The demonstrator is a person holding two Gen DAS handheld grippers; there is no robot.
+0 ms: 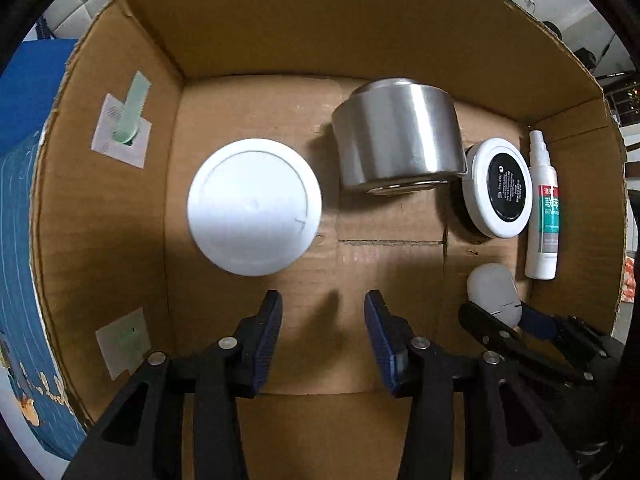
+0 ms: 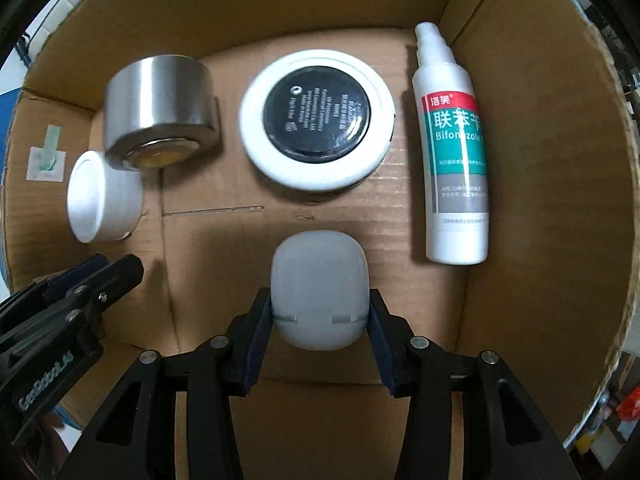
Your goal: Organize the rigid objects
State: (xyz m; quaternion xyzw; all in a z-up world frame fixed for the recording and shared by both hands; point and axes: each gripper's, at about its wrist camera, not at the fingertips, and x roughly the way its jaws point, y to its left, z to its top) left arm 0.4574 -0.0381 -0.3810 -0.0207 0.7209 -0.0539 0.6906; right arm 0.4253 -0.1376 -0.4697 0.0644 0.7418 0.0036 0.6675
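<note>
Both grippers point down into a cardboard box (image 1: 168,92). My right gripper (image 2: 320,308) is shut on a pale grey rounded case (image 2: 318,280), its pads pressing both sides, just above the box floor. My left gripper (image 1: 324,312) stands open with nothing between its fingers, just below a white round jar (image 1: 254,206) in that view. Beyond it a steel cup (image 1: 396,136) lies on its side. To the right lie a white compact with a black face (image 2: 316,120) and a white spray bottle (image 2: 452,144).
The box walls (image 2: 540,160) rise on all sides and flaps stand above them. Bare cardboard floor (image 1: 392,264) shows between the jar, the cup and the grey case. A blue patterned surface (image 1: 20,240) lies outside the box on the left.
</note>
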